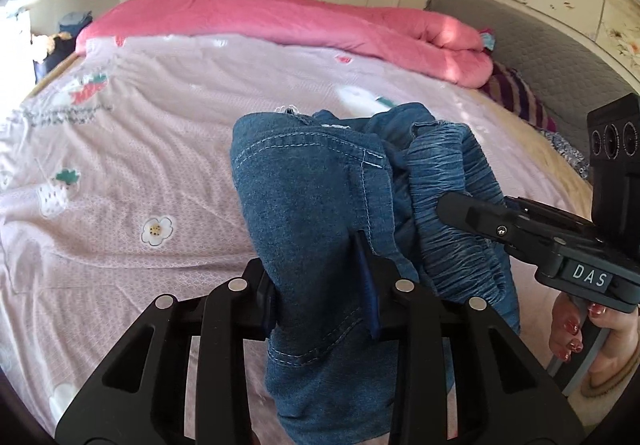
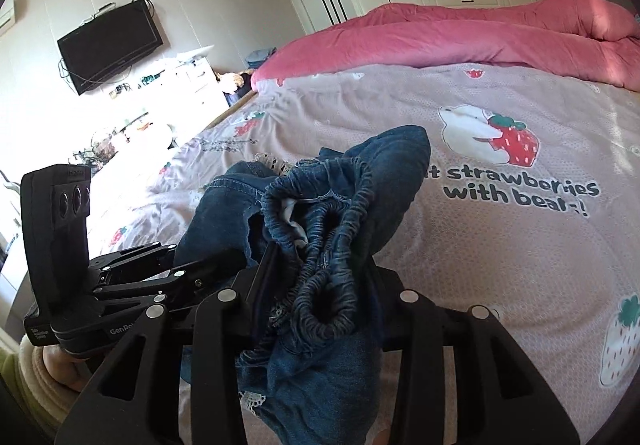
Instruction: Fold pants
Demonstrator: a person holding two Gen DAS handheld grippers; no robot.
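Because the pants (image 1: 304, 205) are soft, limp denim, each hand-held gripper, left (image 1: 320, 285) and right (image 2: 316, 297), is clamped on the bunched waistband (image 2: 320, 229) above the bed (image 1: 120, 149).

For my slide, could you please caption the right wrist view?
Right gripper clamps the denim pants by their elastic waistband above the strawberry-print bedsheet, left gripper gripping alongside.

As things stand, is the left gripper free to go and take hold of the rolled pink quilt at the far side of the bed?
Probably not: the left gripper is shut on the blue denim pants, which the right gripper also grips. The pink quilt lies unobstructed across the bed.
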